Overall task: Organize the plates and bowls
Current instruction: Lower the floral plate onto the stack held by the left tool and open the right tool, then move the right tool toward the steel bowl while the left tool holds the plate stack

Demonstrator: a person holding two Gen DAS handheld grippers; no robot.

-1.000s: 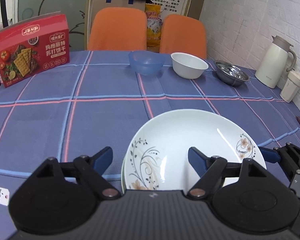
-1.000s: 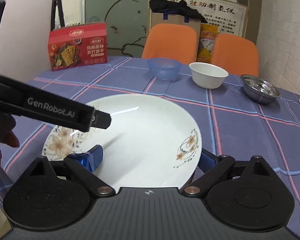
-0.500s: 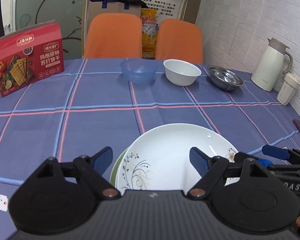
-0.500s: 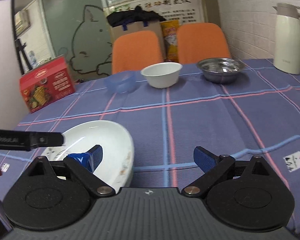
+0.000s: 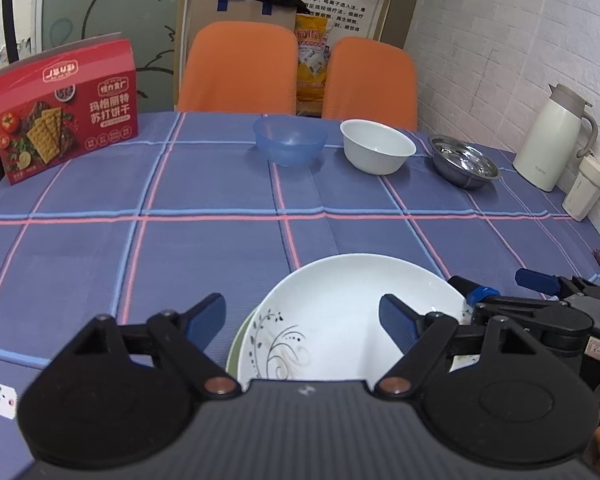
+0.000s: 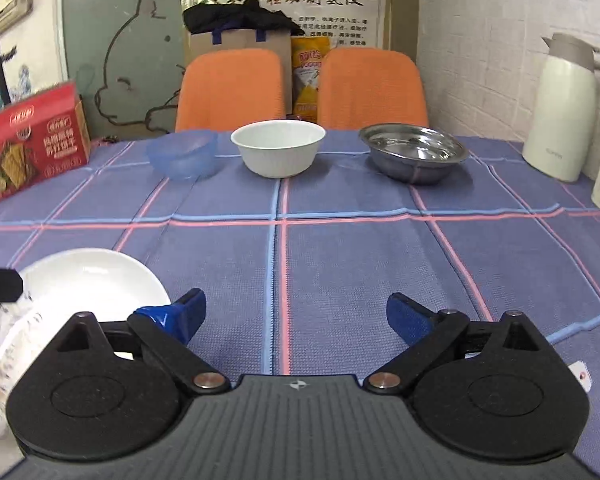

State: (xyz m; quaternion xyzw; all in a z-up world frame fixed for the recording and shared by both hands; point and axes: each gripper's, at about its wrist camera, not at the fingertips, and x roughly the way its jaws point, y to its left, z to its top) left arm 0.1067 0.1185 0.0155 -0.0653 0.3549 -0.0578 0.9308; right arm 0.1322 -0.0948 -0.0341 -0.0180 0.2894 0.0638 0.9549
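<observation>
Far left, the red cracker box (image 5: 64,110) is standing at the table's back edge. The left gripper (image 5: 302,314) is hovering with its jaws spread wide, holding nothing, and the white floral plate (image 5: 352,312) is lying right below and between its fingers, stacked on a green-rimmed plate (image 5: 233,354) peeking out at the left. Along the far side the blue bowl (image 5: 290,140), white bowl (image 5: 377,146) and steel bowl (image 5: 464,161) are sitting in a row, each apart. The right gripper (image 6: 296,314) is also gaping wide and empty over bare blue checked tablecloth (image 6: 340,256); the plate is lying by its left finger, whether touching I cannot tell. Far right, the white thermos jug (image 6: 566,106) is standing by the wall.
</observation>
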